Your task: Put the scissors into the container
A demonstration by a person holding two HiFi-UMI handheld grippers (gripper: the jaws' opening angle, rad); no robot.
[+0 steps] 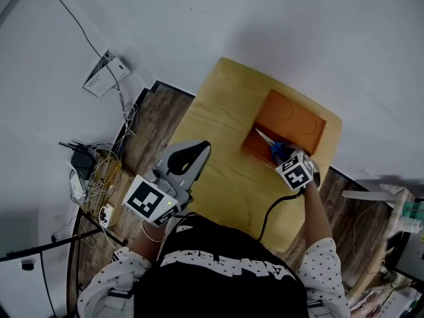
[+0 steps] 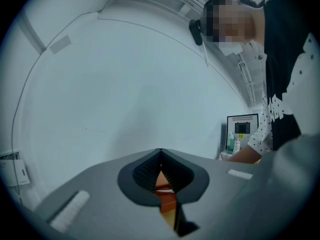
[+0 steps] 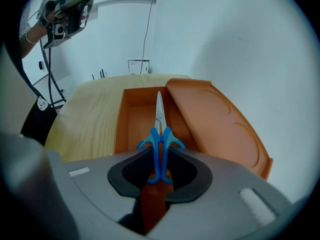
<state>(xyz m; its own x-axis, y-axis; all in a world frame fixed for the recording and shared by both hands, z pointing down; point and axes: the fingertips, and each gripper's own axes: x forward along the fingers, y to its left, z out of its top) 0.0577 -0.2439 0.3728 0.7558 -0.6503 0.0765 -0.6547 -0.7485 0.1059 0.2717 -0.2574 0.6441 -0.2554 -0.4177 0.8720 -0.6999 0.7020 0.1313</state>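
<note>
1. Two grippers in play, only one working. The right gripper (image 3: pixel 160 160) is clamped on the scissors (image 3: pixel 159 133), its pads pressing the blue handle loops from either side.
2. The scissors lie along the jaw line with their blades together. The tip points out over the open well of the orange container (image 3: pixel 121 126), toward its far end.
3. In the head view the scissors (image 1: pixel 267 138) sit over the container's near edge, blade inside the rim (image 1: pixel 250 145). I cannot tell whether the tip touches the container floor or hangs just above it.
4. The container's lid (image 3: pixel 220 121) stands tilted open along the well's right side, close beside the blade. A drift that way would probably knock it.
5. The container rests on a pale wooden table (image 1: pixel 218 177), toward the far right corner.
6. The left gripper (image 1: pixel 191 156) is held well apart from the container, off the table's left edge. Its own view shows the left gripper (image 2: pixel 160 174) closed with nothing between the pads.
7. Handling judgement: the scissors look light and stiff. The steel blades are likely slick and thin, a poor place to pinch. The plastic loops are broader and grippier, so the present hold looks right. The weight sits forward, so they may pivot nose-down if the grip slackens.
8. Step judged: lowering into the well, release not yet made.
</note>
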